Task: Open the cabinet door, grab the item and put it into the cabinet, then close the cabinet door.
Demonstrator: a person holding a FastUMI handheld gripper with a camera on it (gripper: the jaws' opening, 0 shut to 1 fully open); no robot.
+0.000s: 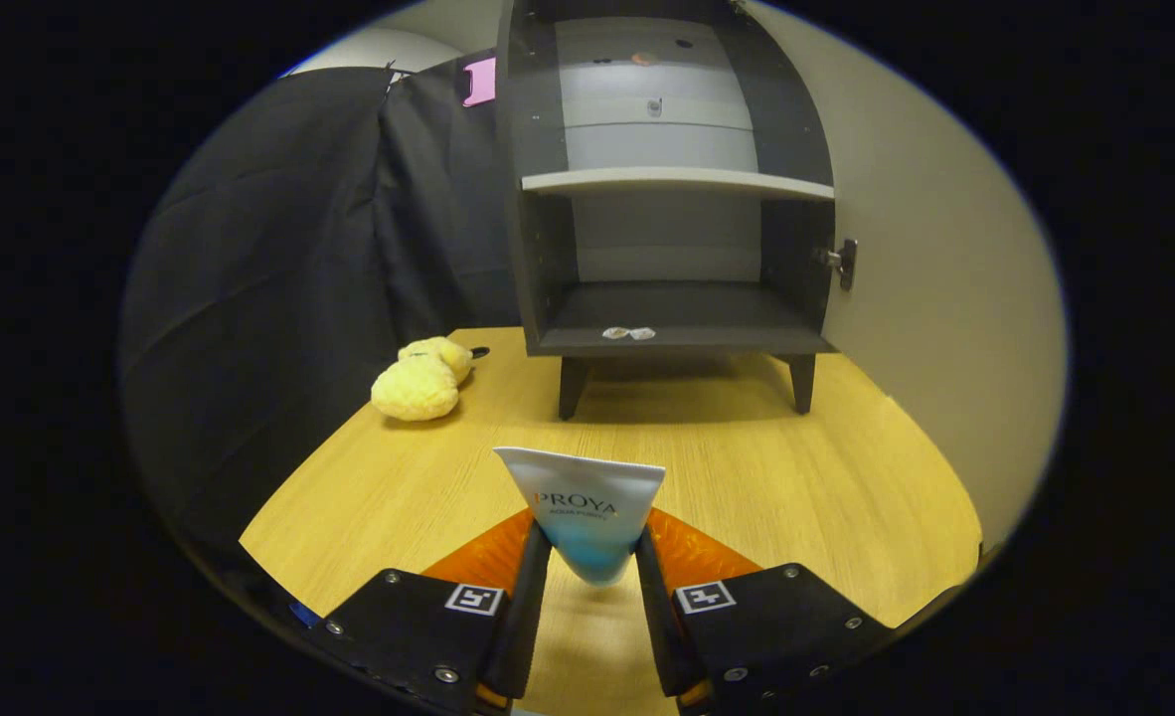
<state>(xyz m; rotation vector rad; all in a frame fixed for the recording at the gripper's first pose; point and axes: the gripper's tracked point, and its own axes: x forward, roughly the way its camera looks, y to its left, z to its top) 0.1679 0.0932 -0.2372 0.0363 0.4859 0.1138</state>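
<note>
1. The wooden table (796, 477) takes up most of the lower scene, light grain, and everything else sits on it or hangs over it.
2. The dark cabinet (672, 189) stands on short legs at the far end of the table. Its door (945, 298) is swung wide open to the right of the cabinet, pale inner face showing, with a small metal hinge (843, 263) where it meets the cabinet side.
3. Inside the cabinet there's one light shelf (677, 181) partway up. The bottom compartment is bare apart from two tiny bits (628, 333) near its front lip; too small to tell what they are.
4. The gripper (592, 557) is well in front of the cabinet, above the table, both fingers pressed against the narrow lower end of a tube.
5. A yellow plush toy (420, 381) lies on the table, left of the cabinet's legs and just apart from them.
6. The cosmetic tube (585, 502), white up top and blue down low, stands flat-end-up between the fingers, lined up with the cabinet opening but not in it yet.
</note>
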